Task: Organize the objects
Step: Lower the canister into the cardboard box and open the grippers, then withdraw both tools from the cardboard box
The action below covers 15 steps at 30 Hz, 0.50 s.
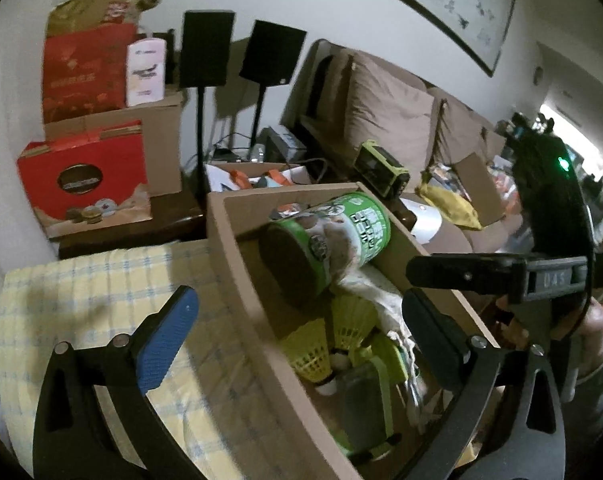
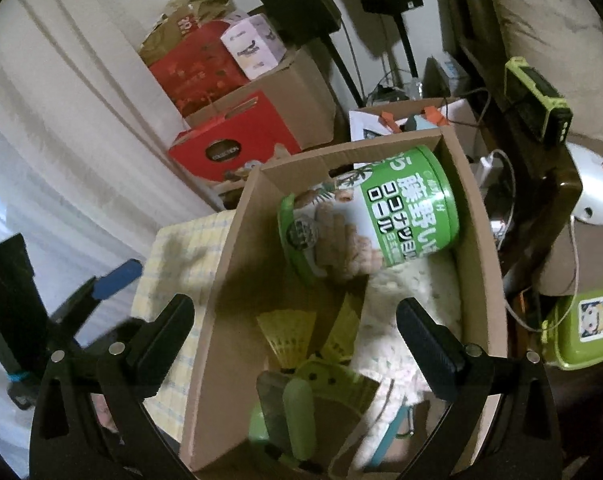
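- A dim living room: pale wall with a framed picture (image 1: 441, 4), a tan sofa (image 1: 385, 120) heaped with odds and ends, and two black speakers on stands (image 1: 207, 48) in the corner.
- Beside the speakers, red gift boxes (image 1: 81, 172) and brown cartons are stacked on a dark side table (image 1: 133, 228).
- In front sits a surface under a yellow checked cloth (image 1: 101, 292); an open cardboard box (image 2: 221, 280) rests on its right-hand part, the cloth to the box's left bare.
- Inside the box, a green snack tin (image 2: 385, 212) lies on its side near the far end, tilted, leaning on a white fluffy fabric (image 2: 413, 292).
- Nearer the front of the box: yellow shuttlecocks (image 2: 289, 332) and small green items, too blurred to name.
- Left gripper (image 1: 297, 328), jaws spread wide and gripping nothing, straddles the box's left wall: blue pad (image 1: 165, 344) over the cloth, the other finger over the box's inside.
- Right gripper (image 2: 297, 340) is also wide open and empty, hovering above the near end of the box; from the left camera it reaches in over the right wall, a hand (image 1: 593, 344) behind it.
- On the dark table right of the box, a green lidded container (image 2: 581, 332) with a sticker.
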Available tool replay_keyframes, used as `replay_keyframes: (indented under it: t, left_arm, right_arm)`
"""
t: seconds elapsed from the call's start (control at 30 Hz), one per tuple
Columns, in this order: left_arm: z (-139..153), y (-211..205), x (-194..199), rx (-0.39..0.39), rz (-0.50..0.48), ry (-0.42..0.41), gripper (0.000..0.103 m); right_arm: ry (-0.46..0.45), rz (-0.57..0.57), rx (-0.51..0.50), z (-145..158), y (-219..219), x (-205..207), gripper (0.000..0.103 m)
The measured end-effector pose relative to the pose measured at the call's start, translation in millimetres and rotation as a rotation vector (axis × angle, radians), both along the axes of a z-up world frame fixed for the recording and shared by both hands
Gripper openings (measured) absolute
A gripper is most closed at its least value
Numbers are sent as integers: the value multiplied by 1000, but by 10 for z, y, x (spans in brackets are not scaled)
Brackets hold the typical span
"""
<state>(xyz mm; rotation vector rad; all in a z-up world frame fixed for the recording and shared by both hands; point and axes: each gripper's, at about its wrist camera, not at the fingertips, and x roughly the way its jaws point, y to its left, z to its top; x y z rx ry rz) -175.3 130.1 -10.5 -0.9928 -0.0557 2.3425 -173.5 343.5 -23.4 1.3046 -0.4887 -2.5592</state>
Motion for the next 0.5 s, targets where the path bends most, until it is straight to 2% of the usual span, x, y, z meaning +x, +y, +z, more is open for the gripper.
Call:
replay_keyframes:
  t: [0.27,0.5]
  left_arm:
    - [7,-192,237,-22,71,-2,103]
    - [35,-292,462,-45,111,3,103]
  right_arm:
    - [95,-9,180,75,-282,395,102]
    - [149,-46,252,111,-388,654,102]
